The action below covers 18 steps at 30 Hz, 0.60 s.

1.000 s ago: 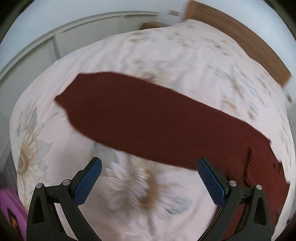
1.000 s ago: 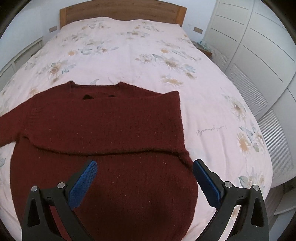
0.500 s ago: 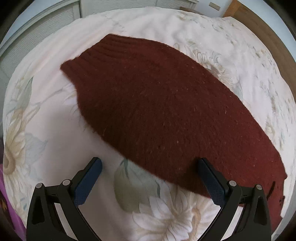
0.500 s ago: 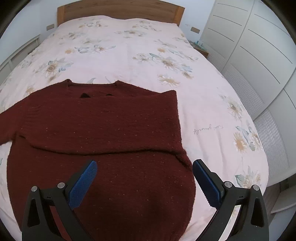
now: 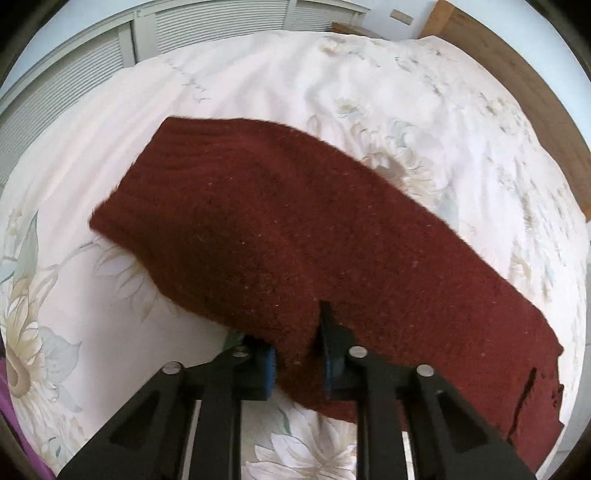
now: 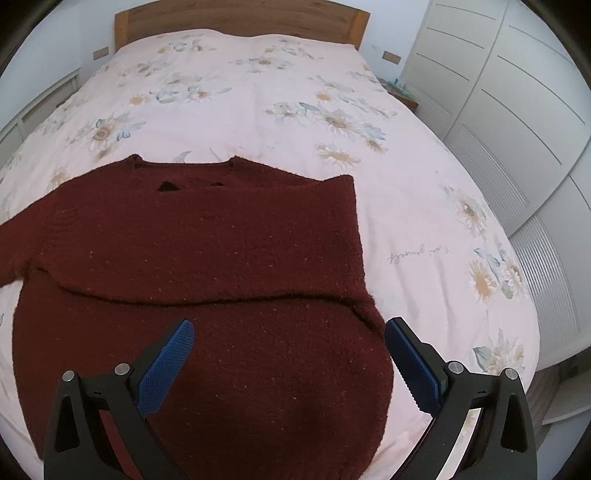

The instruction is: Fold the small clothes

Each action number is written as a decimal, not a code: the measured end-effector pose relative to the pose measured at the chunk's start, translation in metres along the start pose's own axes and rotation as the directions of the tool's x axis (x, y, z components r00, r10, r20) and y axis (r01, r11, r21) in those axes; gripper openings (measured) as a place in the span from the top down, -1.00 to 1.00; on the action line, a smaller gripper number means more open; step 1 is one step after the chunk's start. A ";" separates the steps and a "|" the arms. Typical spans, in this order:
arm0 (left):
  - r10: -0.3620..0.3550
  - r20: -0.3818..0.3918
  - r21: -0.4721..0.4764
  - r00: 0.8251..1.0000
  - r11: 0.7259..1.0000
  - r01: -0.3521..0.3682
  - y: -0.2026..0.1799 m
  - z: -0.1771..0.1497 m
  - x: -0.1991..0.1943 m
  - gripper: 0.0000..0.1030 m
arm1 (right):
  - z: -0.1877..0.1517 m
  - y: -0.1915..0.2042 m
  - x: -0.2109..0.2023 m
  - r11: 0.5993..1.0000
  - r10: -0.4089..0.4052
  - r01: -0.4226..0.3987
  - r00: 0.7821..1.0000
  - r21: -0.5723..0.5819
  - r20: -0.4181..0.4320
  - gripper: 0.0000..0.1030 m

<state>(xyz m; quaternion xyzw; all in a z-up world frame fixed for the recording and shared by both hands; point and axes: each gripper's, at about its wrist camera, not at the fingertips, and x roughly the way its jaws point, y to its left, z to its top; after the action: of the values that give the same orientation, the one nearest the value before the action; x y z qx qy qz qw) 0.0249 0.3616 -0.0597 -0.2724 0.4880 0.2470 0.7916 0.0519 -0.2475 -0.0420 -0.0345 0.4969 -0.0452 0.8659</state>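
Lying flat, sweater [image 6: 207,266] neckline toward headboard [image 6: 240,16], one sleeve folded across

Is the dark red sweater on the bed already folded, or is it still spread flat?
Partly folded. One sleeve lies folded across the sweater chest; the other sleeve stretches out sideways on the bed.
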 end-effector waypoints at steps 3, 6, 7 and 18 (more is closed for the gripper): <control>0.005 0.024 0.029 1.000 1.000 -0.006 -0.006 0.000 -0.011 0.73 | 0.000 -0.001 0.000 1.000 0.011 -0.011 1.000 0.005 0.006 -0.99; 0.009 0.050 0.071 0.999 0.997 -0.012 -0.017 -0.005 -0.025 0.74 | 0.001 -0.003 -0.002 1.000 0.026 -0.026 1.000 0.009 0.015 -0.99; 0.009 0.059 0.082 0.998 0.997 -0.014 -0.021 -0.008 -0.031 0.74 | 0.002 -0.005 -0.002 1.000 0.029 -0.029 0.999 0.009 0.016 -0.99; -0.058 0.104 0.329 0.993 0.944 0.021 -0.132 -0.031 -0.071 0.75 | 0.009 -0.024 -0.007 0.998 0.060 -0.062 0.996 0.031 0.061 -0.99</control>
<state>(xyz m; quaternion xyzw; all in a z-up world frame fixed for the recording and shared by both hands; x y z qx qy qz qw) 0.0631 0.2353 0.0181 -0.1326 0.4715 0.1613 0.8568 0.0549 -0.2709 -0.0289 -0.0064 0.4706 -0.0261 0.8819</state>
